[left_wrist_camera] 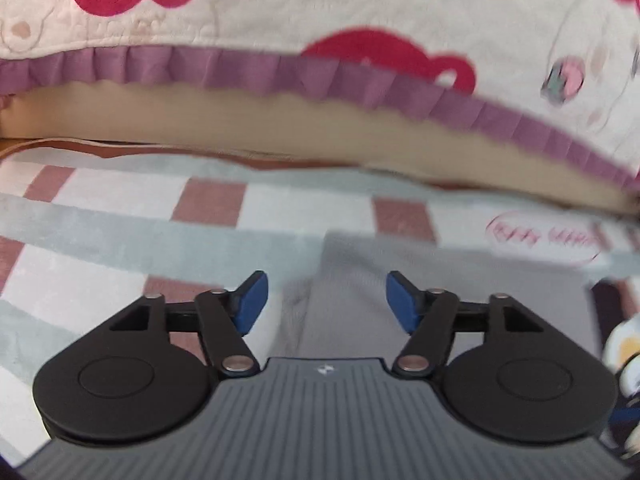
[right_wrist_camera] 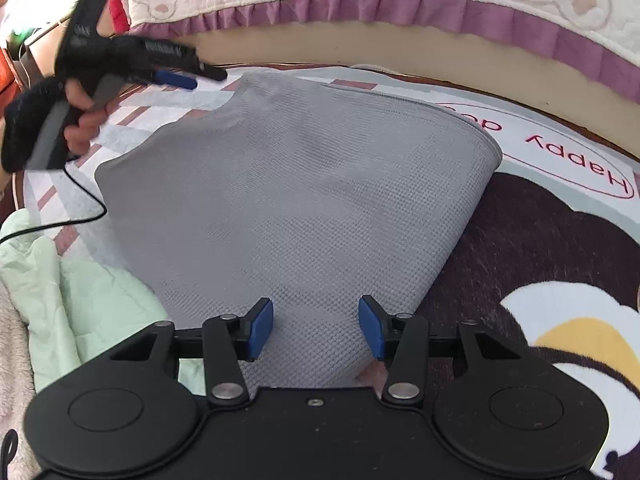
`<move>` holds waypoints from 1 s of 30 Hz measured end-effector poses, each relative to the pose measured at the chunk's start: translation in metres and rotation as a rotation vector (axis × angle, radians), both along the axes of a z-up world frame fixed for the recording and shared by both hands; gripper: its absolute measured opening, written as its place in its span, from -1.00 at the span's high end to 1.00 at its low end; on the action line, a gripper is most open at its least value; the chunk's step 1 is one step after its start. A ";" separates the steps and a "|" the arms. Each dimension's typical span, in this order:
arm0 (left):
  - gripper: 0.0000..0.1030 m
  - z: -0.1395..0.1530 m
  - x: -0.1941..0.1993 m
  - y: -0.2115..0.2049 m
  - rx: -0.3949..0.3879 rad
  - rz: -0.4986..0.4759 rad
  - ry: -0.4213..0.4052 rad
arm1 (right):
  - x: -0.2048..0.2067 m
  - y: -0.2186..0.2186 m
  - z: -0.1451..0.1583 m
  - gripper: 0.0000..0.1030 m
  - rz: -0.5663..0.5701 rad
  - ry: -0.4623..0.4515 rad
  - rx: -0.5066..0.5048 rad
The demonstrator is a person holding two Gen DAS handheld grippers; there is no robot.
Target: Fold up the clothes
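Your left gripper (left_wrist_camera: 327, 302) hangs with its blue pads wide apart, empty, over the far edge of the grey knitted garment (right_wrist_camera: 288, 184) spread flat on the patterned play mat (right_wrist_camera: 560, 240). Your right gripper (right_wrist_camera: 316, 328) stands about half open above the garment's near end, pads (right_wrist_camera: 260, 330) straddling the fabric, pinching nothing.
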State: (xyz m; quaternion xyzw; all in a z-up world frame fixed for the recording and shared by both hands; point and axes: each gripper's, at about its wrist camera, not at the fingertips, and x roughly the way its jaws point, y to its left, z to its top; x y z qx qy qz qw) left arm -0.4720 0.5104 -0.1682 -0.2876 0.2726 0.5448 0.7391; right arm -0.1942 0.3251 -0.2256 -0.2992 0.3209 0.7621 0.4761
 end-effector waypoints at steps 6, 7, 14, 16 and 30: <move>-0.56 -0.031 0.019 0.024 -0.044 -0.048 0.010 | -0.007 0.003 -0.004 -0.21 -0.003 -0.017 0.013; -0.57 -0.034 0.021 0.029 -0.044 -0.052 -0.005 | -0.009 0.002 -0.004 -0.22 0.004 -0.032 0.020; 0.77 -0.003 0.030 0.003 0.030 -0.217 -0.123 | -0.003 -0.006 -0.003 -0.22 0.015 -0.038 0.030; 0.76 0.009 0.036 -0.021 0.034 -0.275 -0.111 | -0.001 -0.009 -0.005 -0.22 0.006 -0.032 0.039; -0.15 0.009 0.058 -0.097 -0.124 -0.370 -0.093 | 0.007 -0.011 -0.008 -0.23 0.021 -0.010 0.042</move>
